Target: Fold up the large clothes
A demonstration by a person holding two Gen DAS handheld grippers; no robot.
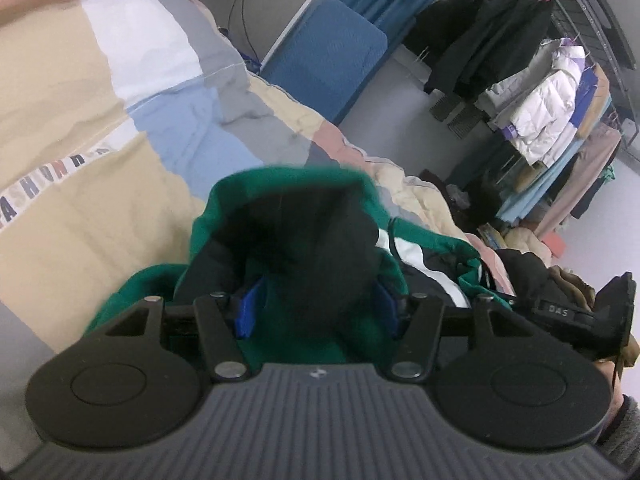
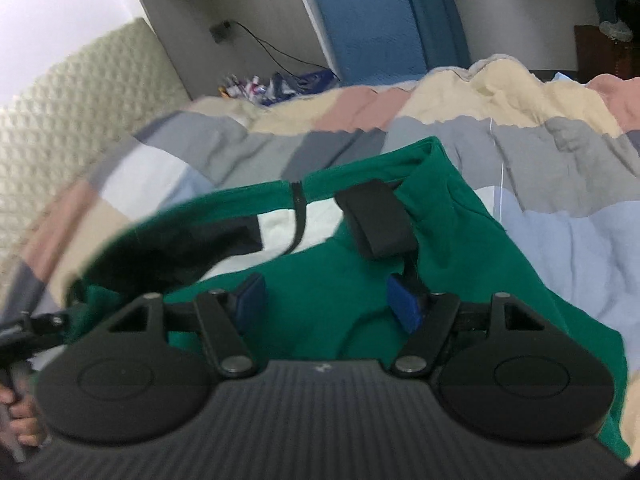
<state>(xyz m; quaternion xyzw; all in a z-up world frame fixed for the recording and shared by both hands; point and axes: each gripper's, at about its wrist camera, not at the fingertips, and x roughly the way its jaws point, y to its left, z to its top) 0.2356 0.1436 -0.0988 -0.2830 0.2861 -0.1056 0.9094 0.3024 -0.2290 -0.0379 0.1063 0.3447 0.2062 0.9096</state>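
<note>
Fold barely begun: green garment (image 2: 352, 312) lies rumpled and loose on the patchwork quilt (image 2: 560, 232) of the bed, under left hand-held gripper (image 1: 316, 304) and right hand-held gripper (image 2: 328, 304), both spread, pinching nothing.

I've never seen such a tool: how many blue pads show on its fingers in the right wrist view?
2: one blue pad at left, another at right, above the green garment. None seems hidden.

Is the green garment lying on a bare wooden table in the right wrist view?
No, the green garment lies spread on a patchwork quilt of grey, beige, pink and pale blue blocks.
</note>
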